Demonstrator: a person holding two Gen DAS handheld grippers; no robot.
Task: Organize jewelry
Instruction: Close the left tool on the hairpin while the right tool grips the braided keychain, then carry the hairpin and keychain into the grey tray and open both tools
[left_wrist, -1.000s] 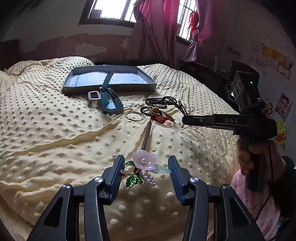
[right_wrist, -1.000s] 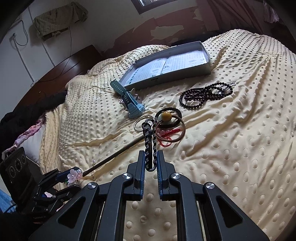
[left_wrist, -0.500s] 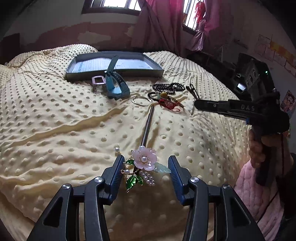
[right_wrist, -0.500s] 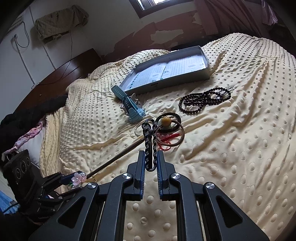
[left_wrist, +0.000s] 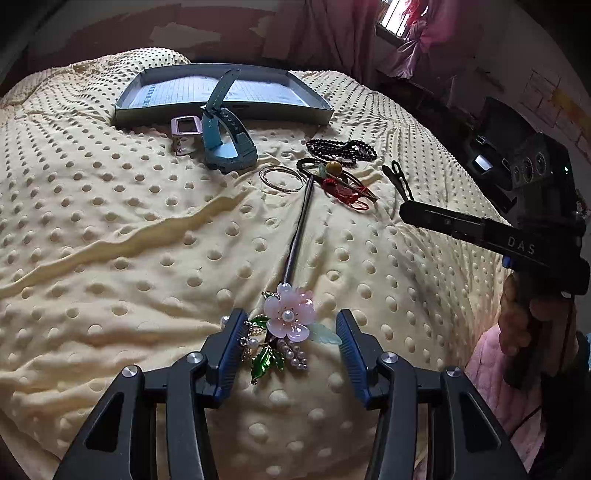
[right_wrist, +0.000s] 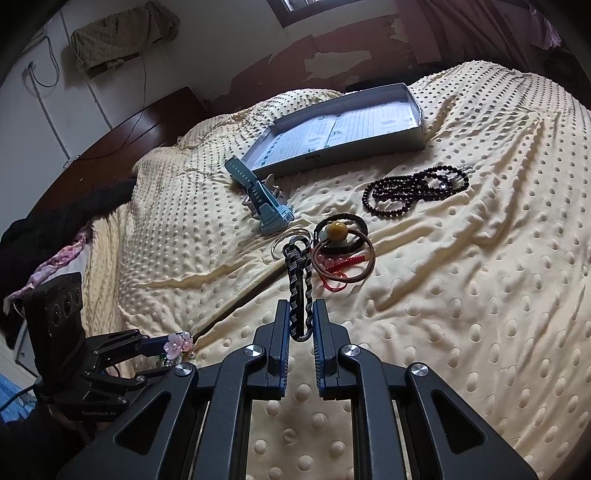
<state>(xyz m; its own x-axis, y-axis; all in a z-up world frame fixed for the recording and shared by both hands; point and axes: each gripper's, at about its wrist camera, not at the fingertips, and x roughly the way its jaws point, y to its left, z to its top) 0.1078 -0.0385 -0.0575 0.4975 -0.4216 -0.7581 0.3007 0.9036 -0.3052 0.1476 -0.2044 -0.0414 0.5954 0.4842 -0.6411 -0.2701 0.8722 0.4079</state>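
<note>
On a dimpled yellow bed, the left gripper (left_wrist: 288, 341) gapes wide around a flower hairpin (left_wrist: 290, 314) that looks light and fragile; its stiff stem seems the safer hold. The right gripper (right_wrist: 300, 325) pinches a limp braided bracelet (right_wrist: 298, 284).

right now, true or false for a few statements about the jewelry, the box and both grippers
1. The right gripper is shut on a black hair clip. True.
2. The left gripper has clamped the flower hairpin. False: its jaws stand open on either side of the flower.
3. The blue watch lies inside the grey box. False: its body is on the blanket, one strap leaning over the box wall.
4. The black bead necklace lies on the blanket, outside the box. True.
</note>
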